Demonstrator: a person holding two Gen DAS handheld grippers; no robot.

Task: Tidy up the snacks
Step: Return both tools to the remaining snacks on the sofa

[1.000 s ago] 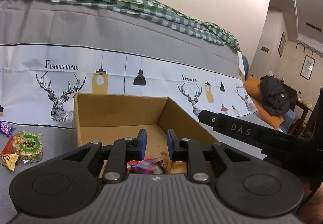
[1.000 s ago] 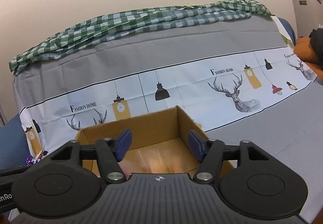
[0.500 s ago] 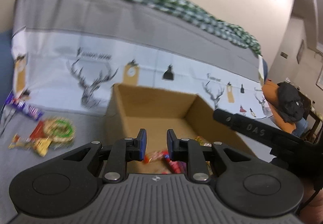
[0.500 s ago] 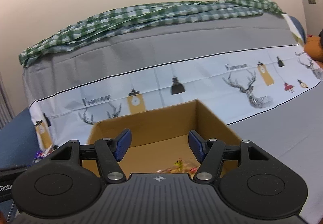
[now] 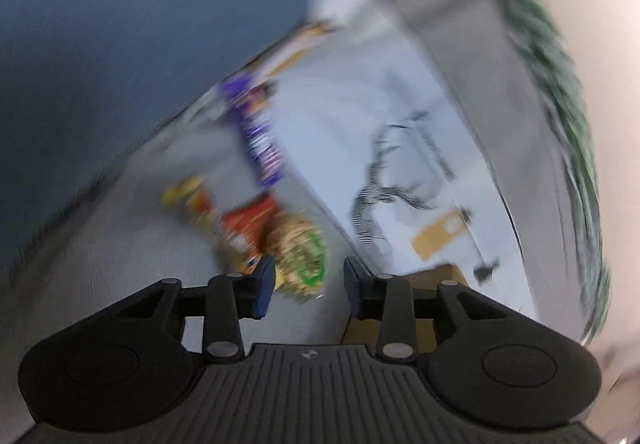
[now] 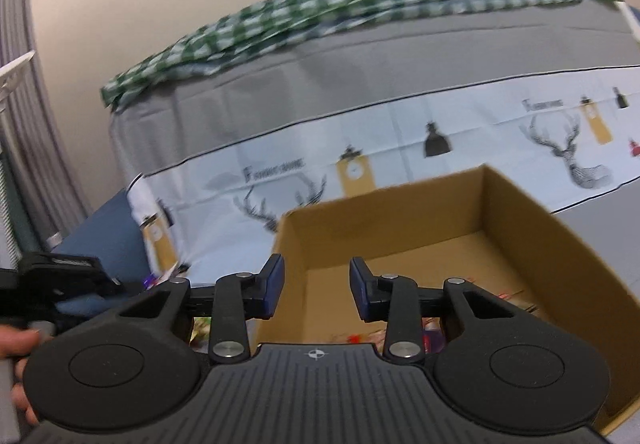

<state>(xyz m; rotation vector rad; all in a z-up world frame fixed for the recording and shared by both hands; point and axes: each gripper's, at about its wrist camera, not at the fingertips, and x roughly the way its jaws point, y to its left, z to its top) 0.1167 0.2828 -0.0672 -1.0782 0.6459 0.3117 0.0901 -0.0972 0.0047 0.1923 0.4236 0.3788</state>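
The purple snack bar (image 5: 258, 131) lies on the gray cloth (image 5: 120, 244), its long axis running from 11 to 5 o'clock. A blurred heap of snack packets (image 5: 276, 240) sits just ahead of the left gripper (image 5: 308, 286), whose fingers are spread and empty. The right gripper (image 6: 316, 290), fingers likewise parted and empty, hovers over the cardboard box (image 6: 400, 224), with wrappers (image 6: 508, 300) at its 5 o'clock.

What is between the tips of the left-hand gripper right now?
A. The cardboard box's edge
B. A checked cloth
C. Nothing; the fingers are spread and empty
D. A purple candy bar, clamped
C: the left gripper is open and empty, with the snack pile lying beyond it on the table.
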